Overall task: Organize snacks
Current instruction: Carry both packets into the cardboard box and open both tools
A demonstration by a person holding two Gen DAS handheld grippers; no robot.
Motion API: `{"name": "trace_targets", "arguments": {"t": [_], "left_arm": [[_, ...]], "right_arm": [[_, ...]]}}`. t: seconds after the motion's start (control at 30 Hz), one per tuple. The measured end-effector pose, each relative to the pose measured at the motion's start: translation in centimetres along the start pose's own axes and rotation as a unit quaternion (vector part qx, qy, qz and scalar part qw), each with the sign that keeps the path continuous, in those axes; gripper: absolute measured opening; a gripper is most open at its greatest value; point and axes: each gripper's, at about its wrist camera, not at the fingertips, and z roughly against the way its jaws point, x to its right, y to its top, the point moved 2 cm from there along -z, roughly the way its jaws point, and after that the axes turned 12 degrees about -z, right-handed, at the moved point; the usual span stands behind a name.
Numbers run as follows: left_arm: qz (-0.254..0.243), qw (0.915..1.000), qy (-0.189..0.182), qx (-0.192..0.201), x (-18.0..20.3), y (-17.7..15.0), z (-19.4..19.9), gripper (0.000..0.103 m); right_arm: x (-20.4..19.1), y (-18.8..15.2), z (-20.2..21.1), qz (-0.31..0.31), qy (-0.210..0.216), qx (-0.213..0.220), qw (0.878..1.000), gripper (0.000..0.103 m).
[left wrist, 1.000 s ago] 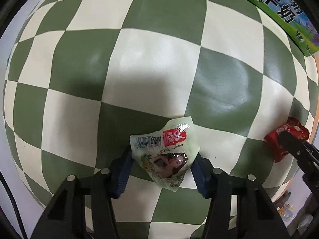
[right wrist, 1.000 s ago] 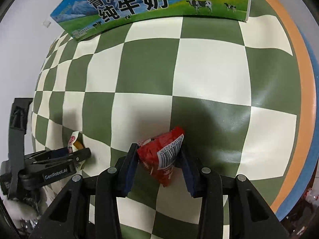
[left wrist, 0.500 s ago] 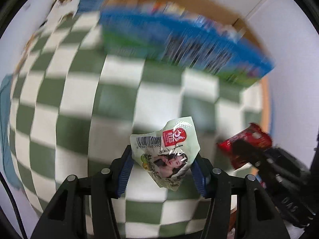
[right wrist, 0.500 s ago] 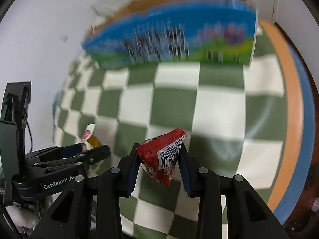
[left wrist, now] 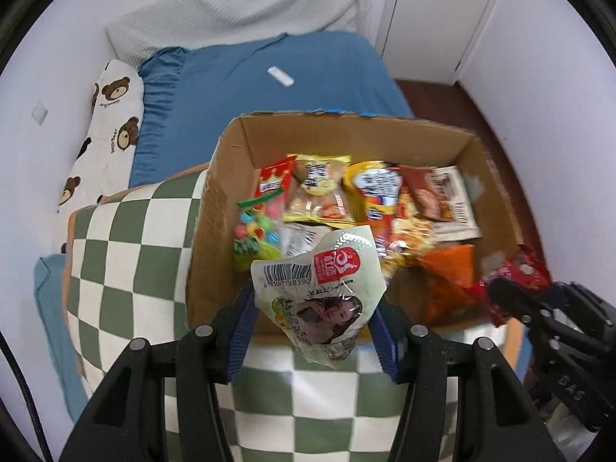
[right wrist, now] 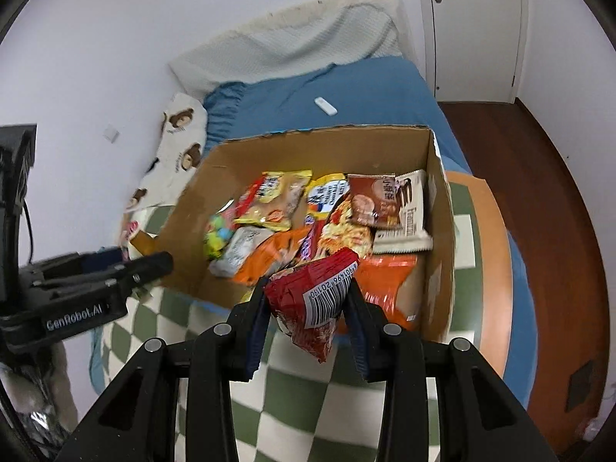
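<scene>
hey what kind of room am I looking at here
Most likely a bedroom. A bed with a blue sheet and a teddy bear pillow sits behind the cardboard box of snacks, and a white door opens onto a wooden floor.

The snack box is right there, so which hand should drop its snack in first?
Probably the right. The right gripper holds the red packet just past the cardboard box near edge; the left gripper holds its pale green packet nearer the edge.

Evenly lit, soft indoor light, faint shadows. Strong fisheye bending with dark corners. Slight motion blur on box (left wrist: 496, 208) contents.
</scene>
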Motion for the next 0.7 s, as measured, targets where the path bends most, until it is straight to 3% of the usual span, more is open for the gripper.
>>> {"name": "trace_targets", "arguments": {"t": [0.27, 0.63, 0.67, 0.7], "left_arm": [[0.001, 0.9968, -0.019, -0.078, -1.1, 1.2, -6.1, 0.052], [-0.005, 0.9923, -0.019, -0.122, -1.0, 1.4, -8.9, 0.054], [-0.004, 0.992, -0.019, -0.125, -1.0, 1.4, -8.9, 0.054], [-0.004, 0.9916, -0.02, -0.128, -1.0, 1.3, -9.0, 0.054]], "right_arm": [[0.5, 2.2, -5.8, -0.016, -0.014, -0.072, 0.997, 0.04], [0.2, 2.0, -9.8, -0.018, -0.039, -0.136, 0.99, 0.041], [0.2, 2.0, -9.9, -0.021, -0.043, -0.138, 0.989, 0.05], [0.3, 1.9, -10.0, -0.022, -0.05, -0.138, 0.989, 0.067]]}}
